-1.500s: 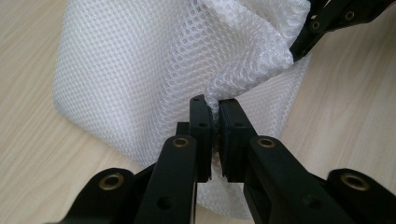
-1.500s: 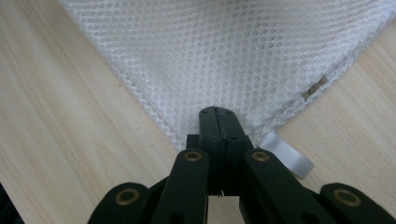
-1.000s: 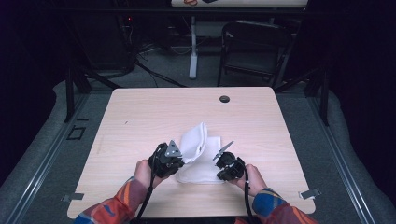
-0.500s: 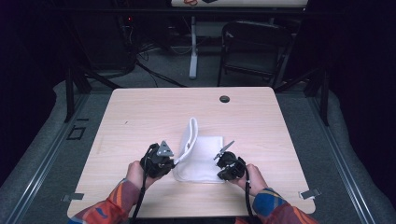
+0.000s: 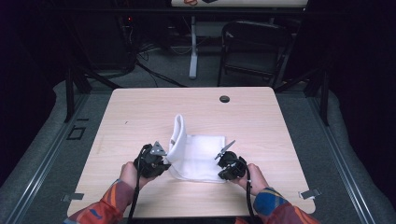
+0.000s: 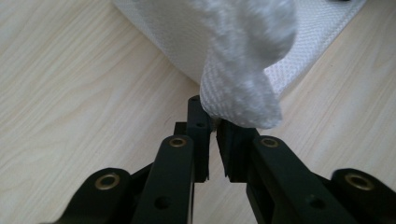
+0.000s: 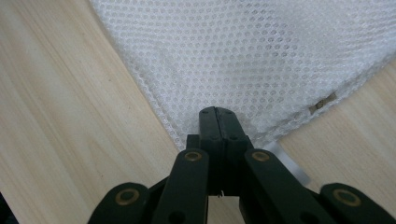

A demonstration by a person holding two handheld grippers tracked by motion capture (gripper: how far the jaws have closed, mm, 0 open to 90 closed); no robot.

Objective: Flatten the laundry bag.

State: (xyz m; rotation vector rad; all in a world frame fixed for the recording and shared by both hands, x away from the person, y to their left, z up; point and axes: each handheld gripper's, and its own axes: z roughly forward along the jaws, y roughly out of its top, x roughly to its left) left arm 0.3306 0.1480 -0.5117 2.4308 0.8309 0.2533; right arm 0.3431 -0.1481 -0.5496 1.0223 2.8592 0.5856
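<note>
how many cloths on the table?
1: a white cloth at the near middle of the table, between the left gripper and right gripper.

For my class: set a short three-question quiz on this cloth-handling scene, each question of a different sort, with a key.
1. True or false: the left gripper lifts one edge of the white cloth off the table.
2. Which corner of the cloth does the right gripper pinch? A) the far corner near the round hole B) a near corner by the person's side C) none
3. Fill in: the raised part of the cloth stands on its ___ side in the high view.

Key: 1 true. 2 B: its fingers are closed on the mesh corner. 3 left.
</note>
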